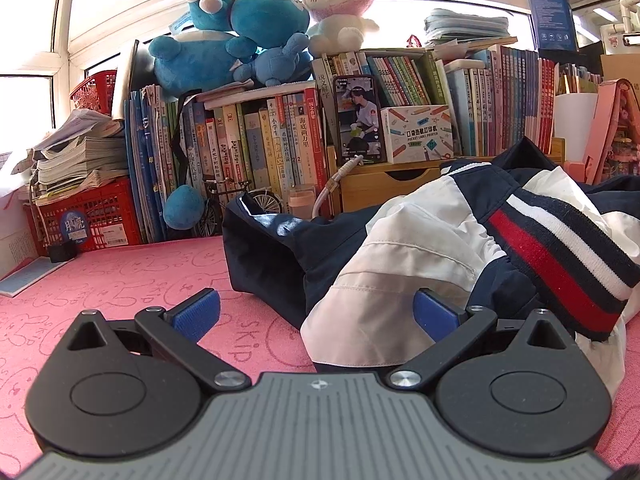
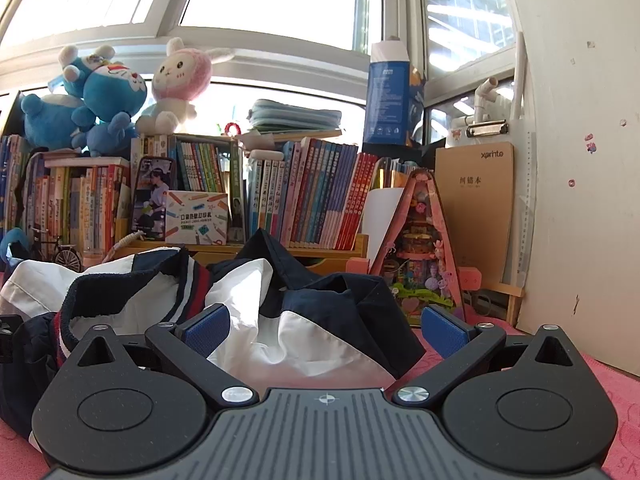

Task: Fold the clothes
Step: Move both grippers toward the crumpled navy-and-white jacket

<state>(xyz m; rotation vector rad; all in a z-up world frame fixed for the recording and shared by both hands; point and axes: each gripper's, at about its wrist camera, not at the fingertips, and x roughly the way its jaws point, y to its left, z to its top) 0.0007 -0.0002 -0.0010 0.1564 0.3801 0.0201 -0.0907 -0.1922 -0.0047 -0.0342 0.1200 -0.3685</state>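
A crumpled navy and white jacket [image 1: 420, 256] with a red, white and navy striped ribbed band [image 1: 560, 256] lies in a heap on the pink mat [image 1: 120, 288]. My left gripper [image 1: 316, 314] is open, low over the mat at the heap's left end; a white fold lies between its blue pads without being pinched. The jacket also shows in the right wrist view [image 2: 320, 320]. My right gripper [image 2: 324, 330] is open at the heap's right end, with white and navy cloth lying between its pads.
Behind the mat stand rows of books [image 1: 256, 148], a phone [image 1: 359, 120] leaning on them, plush toys [image 1: 240, 32], a red crate [image 1: 92, 212] with papers, a small model bicycle [image 1: 236, 204], a wooden drawer box [image 1: 384, 184], and a pink dollhouse [image 2: 420, 256] near the white wall.
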